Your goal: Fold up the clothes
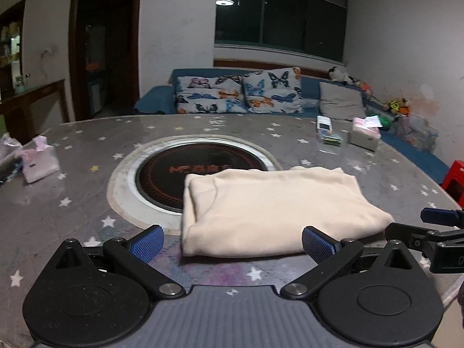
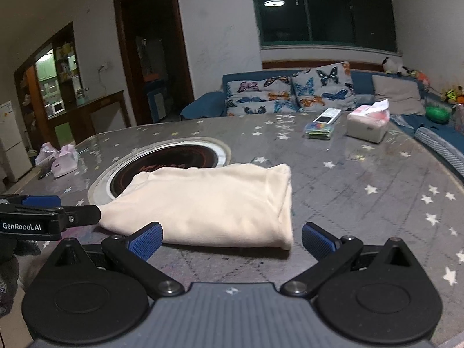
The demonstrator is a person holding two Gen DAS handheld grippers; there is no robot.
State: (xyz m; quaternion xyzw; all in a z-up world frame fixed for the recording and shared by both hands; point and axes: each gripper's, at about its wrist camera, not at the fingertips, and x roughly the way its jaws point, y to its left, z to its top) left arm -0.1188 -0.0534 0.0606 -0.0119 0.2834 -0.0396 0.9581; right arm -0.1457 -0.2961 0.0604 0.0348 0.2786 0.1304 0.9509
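A cream garment point(image 1: 266, 206) lies folded into a thick rectangle on the grey star-patterned table point(image 1: 87, 150), partly over the round black hotplate point(image 1: 179, 171). It also shows in the right wrist view point(image 2: 208, 206). My left gripper point(image 1: 232, 242) is open and empty just in front of the garment's near edge. My right gripper point(image 2: 232, 239) is open and empty at the garment's near right corner. The right gripper's side shows at the right edge of the left wrist view point(image 1: 435, 232), and the left gripper's side shows at the left of the right wrist view point(image 2: 52, 217).
A tissue box point(image 2: 368, 124), a remote point(image 2: 327, 117) and a small packet point(image 2: 319, 130) sit at the table's far right. A pink tissue pack point(image 1: 37, 162) lies at the far left. A blue sofa with butterfly cushions point(image 1: 237, 92) stands behind the table.
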